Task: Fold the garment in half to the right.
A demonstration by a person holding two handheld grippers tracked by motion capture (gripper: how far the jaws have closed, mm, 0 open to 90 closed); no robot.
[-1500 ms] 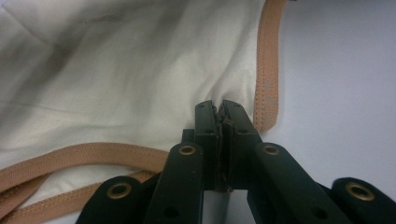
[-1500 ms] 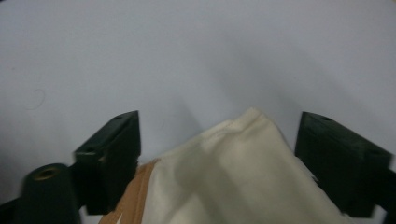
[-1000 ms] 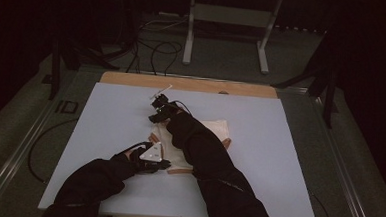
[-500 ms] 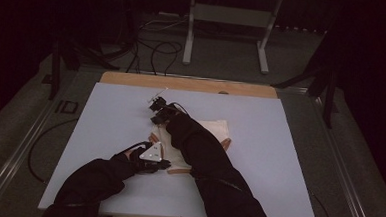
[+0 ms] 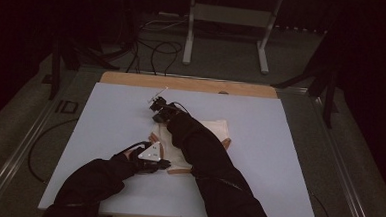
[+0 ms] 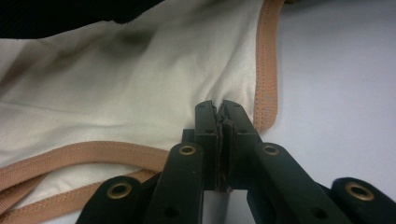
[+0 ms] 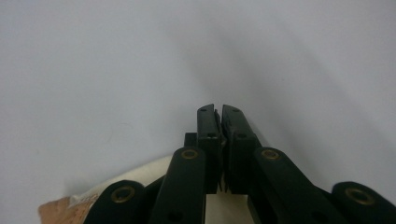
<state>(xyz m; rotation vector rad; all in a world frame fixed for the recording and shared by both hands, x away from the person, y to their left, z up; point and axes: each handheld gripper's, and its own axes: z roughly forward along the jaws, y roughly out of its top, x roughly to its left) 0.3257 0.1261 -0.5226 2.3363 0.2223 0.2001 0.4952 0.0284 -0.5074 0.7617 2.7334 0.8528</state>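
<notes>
Landmark is the cream cloth point(image 5: 199, 139) with tan trim, lying crumpled on the pale table point(image 5: 288, 158) a bit nearer the person's edge than centre. Nearest: both black sleeves come in from the bottom of the high view, and the right forearm point(image 5: 203, 154) lies straight across the top of the cloth. Left gripper point(image 5: 153, 159) sits at the cloth's near-left corner, grey three-cornered plate point(image 5: 152, 151) facing up. In the left gripper view its jaws are pressed together on the cloth point(image 6: 140, 84), with a pinch of fabric bunched up between the tips just inside the tan hem point(image 6: 267, 70); that hem runs up the right side of the tips and another band of it curves below them to the left. Bare table point(image 6: 345, 93) is beyond the hem on the right. Right gripper point(image 5: 160, 109) is at the cloth's far-left edge, just past it, pointing away from the person. Its jaws have just been closing and now stand together; in the right gripper view a sliver of cream fabric point(image 7: 224, 205) shows low down between them, so the far edge looks caught, though the actual bite is hidden by the jaw bodies. A tan-trimmed corner point(image 7: 60, 210) sits bottom left in that view, with plain table point(image 7: 140, 56) ahead of the tips. Beyond the cloth, a wooden strip point(image 5: 182, 83) edges the table's far side.
</notes>
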